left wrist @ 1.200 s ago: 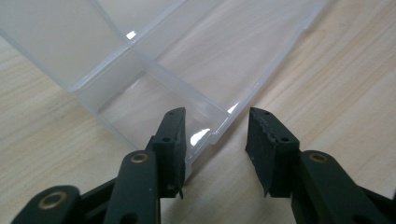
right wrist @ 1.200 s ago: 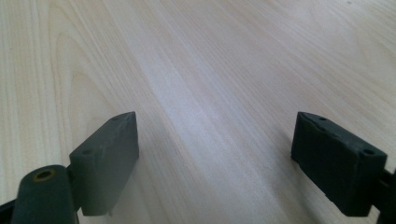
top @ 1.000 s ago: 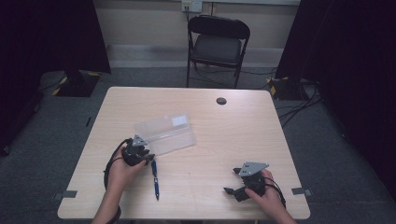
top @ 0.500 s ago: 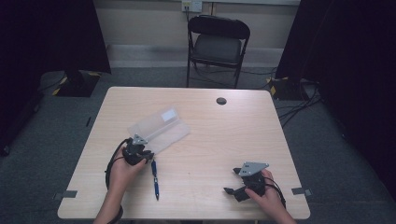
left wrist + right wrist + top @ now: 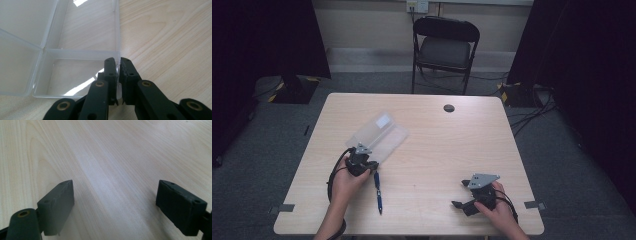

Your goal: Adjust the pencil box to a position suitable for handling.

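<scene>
high view: pale wood-grain table (image 5: 432,150), rounded corners. the left gripper (image 5: 360,161) pinches the near edge of a clear plastic box (image 5: 379,134), a flat see-through rectangle sitting left of the table's centre. a blue pen (image 5: 377,190) lies just beside that hand. the right gripper (image 5: 464,204) rests near the table's front right, well apart from the box.

left gripper view: the black jaws are clamped on the box's (image 5: 75,50) thin frosted wall at a corner, the wall squeezed between them. you can see the wood grain through the smooth, glossy plastic floor.

right gripper view: matte blocky jaws spread wide with nothing between them, just bare wood table (image 5: 112,157).

changes: the left jaws have just been closing onto the box wall. the box has swung round, its far end now angled further away than a second ago. the pen and right hand look the same.
</scene>
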Motion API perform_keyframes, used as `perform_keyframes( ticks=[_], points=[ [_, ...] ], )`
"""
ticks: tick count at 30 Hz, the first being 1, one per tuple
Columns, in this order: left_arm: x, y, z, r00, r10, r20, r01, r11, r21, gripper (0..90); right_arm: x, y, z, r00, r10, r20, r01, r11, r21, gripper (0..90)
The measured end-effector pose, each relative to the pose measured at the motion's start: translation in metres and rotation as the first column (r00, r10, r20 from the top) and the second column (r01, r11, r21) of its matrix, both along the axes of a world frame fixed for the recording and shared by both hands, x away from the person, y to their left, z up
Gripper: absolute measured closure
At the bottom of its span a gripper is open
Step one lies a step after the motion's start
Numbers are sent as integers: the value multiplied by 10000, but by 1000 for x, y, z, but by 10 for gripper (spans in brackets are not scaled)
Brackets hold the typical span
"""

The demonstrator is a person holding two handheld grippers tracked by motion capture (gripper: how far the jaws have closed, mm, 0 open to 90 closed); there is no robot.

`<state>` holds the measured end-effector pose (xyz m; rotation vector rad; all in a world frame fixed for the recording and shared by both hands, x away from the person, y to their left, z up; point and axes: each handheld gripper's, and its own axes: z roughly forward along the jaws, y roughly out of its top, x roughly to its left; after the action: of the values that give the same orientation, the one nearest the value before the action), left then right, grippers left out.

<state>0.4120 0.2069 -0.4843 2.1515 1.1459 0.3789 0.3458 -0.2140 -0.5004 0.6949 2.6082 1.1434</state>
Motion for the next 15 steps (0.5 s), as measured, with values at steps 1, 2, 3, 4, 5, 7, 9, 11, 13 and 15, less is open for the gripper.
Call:
perform_keyframes(
  ticks=[1,2,3,4,5,7,9,11,13,15],
  points=[
    [0,0,0,10000,24,13,-24,10000,-3,854,0,0,0,10000,3,-1,-3,10000,0,142],
    [0,0,0,10000,32,15,-32,10000,-23,854,0,0,0,10000,2,0,-2,10000,-1,142],
    [0,0,-1,9999,114,32,-114,9998,-149,854,0,0,0,10000,-1,-5,1,10000,-1,142],
    [0,0,-1,9999,125,28,-124,9998,-167,854,0,0,0,10000,3,-1,-3,10000,0,142],
    [0,0,-1,9999,122,21,-122,9998,-146,854,0,0,0,10000,1,-3,-1,10000,0,142],
    [0,0,-1,9999,134,10,-134,9998,-136,855,0,0,0,10000,1,-1,-1,10000,-1,142],
    [0,0,0,10000,30,-43,-31,10000,-62,856,0,0,0,10000,0,-2,0,10000,0,142],
    [0,-1,0,9999,126,-5,-126,9999,-106,856,0,0,0,10000,1,-3,-1,10000,1,142],
    [1,-1,0,9998,182,-33,-182,9996,-209,855,0,0,0,10000,1,-3,-1,10000,0,142],
    [1,-1,0,9998,179,-21,-179,9996,-205,854,0,0,0,10000,-3,-4,3,10000,1,142]
  ],
)
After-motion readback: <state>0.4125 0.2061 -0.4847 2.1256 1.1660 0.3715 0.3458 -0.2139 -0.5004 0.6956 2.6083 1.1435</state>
